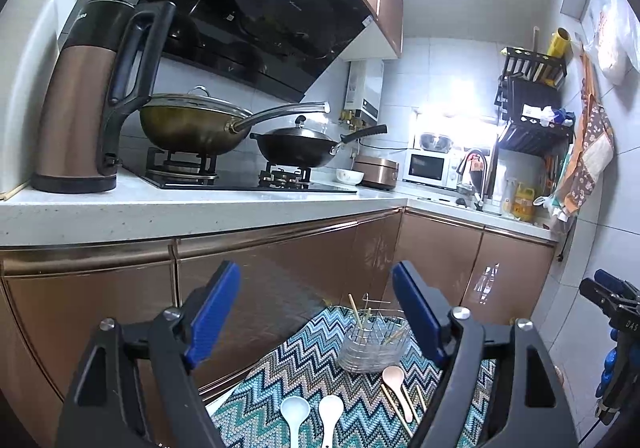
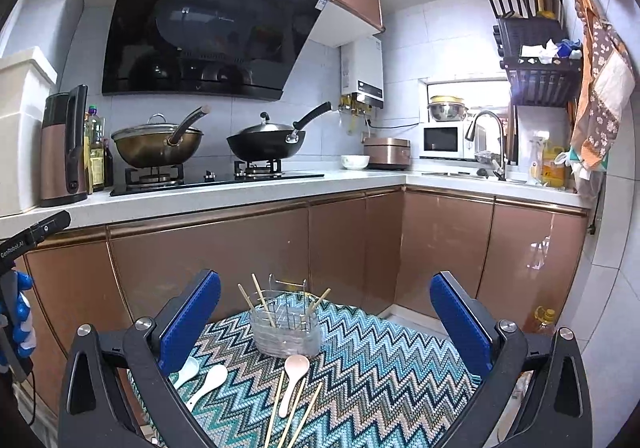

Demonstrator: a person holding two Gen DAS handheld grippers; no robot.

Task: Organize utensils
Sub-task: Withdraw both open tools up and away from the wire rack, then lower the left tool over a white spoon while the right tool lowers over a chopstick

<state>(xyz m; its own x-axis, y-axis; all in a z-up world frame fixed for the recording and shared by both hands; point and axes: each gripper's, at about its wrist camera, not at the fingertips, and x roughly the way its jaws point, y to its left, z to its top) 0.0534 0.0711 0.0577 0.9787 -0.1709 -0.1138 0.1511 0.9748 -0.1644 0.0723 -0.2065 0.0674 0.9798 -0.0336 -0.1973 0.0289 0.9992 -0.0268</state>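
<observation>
Left gripper and right gripper: jaws apart, empty. Two white ceramic spoons nearer the left; pink spoon and loose wooden chopsticks lengthwise below the clear wire-framed holder, likely right's pick.

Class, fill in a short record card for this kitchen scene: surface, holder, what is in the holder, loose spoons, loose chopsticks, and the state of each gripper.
Surface: zigzag mat
Holder: clear utensil basket, upright on the mat
In holder: several chopsticks, leaning
Loose spoons: pink spoon, white spoon, pale blue spoon, all on the mat
Loose chopsticks: three beside the pink spoon
Left gripper: open, empty
Right gripper: open, empty
</observation>
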